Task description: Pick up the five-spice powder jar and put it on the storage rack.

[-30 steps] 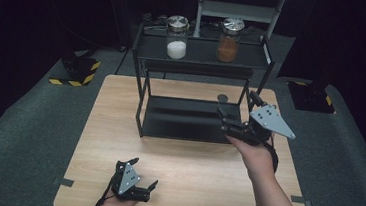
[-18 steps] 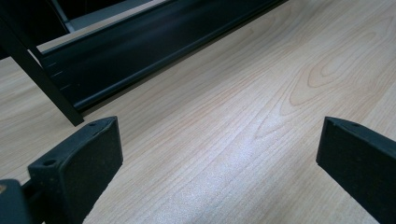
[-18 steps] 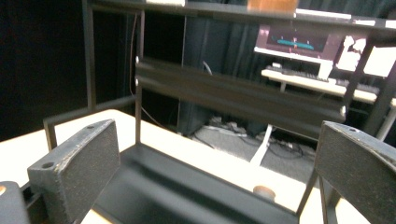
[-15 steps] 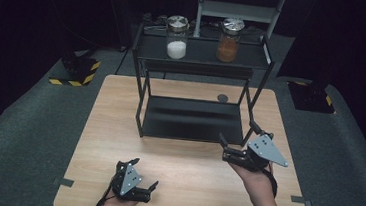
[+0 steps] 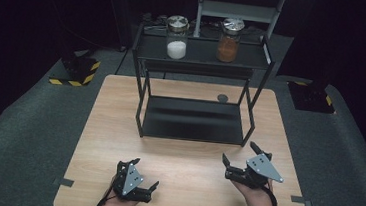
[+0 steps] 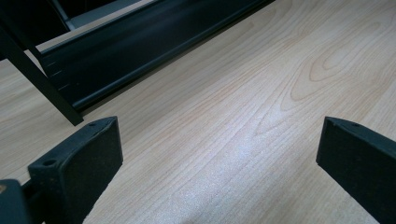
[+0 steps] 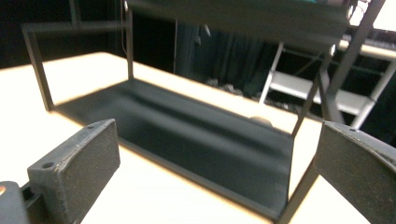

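Note:
A black two-tier rack (image 5: 194, 119) stands at the middle of the wooden table (image 5: 113, 127). On its top shelf are two lidded jars, one with white powder (image 5: 177, 37) and one with orange-brown powder (image 5: 229, 40). My left gripper (image 5: 145, 173) rests near the table's front edge, open and empty. My right gripper (image 5: 239, 153) is held just in front of the rack's right front leg, also open and empty. In the left gripper view the jaws (image 6: 217, 158) frame bare wood, with the rack's lower shelf (image 6: 140, 46) beyond. The right gripper view looks between its jaws (image 7: 217, 163) at the lower shelf (image 7: 196, 135).
A small dark disc (image 5: 222, 98) lies on the table behind the rack. A grey metal frame (image 5: 239, 10) stands beyond the table. Yellow-and-black striped bases (image 5: 73, 71) sit on the grey floor at left and right.
My right gripper has drawn back from the rack's right side toward the table's front right, staying open. The left gripper has not moved.

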`<state>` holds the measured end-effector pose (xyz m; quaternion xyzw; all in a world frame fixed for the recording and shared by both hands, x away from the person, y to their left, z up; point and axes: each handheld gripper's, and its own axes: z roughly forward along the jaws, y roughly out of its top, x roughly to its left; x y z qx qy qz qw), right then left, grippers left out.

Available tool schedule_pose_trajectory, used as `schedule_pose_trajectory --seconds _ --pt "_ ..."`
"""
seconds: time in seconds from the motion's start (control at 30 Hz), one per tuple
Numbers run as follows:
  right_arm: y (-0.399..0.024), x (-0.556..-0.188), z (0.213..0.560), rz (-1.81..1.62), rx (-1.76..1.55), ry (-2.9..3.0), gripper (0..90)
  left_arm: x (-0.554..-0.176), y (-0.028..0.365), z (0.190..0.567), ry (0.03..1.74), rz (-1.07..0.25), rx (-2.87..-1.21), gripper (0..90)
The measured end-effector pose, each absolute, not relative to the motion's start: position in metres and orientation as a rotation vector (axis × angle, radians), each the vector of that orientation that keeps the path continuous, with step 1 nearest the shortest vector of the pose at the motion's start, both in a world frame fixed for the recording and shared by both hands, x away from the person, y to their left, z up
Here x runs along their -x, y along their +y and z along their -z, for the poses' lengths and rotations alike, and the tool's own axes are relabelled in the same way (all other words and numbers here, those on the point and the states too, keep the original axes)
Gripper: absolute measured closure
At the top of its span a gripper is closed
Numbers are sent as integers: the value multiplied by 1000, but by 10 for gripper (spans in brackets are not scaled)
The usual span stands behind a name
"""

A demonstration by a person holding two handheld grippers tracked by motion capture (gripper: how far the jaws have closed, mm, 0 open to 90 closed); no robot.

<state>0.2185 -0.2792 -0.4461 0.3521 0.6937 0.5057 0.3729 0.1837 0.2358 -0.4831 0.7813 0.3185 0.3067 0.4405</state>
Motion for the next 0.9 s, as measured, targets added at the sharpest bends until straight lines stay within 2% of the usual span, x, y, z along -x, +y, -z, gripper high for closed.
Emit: schedule_pose_trajectory --seconds 0.37,0.9 --pt "-287 -210 473 -1133 -917 1870 0 -183 234 483 808 -760 -1933 6" --pt "-296 -205 483 -1064 -952 1912 0 -182 232 482 812 -770 -1941 6"
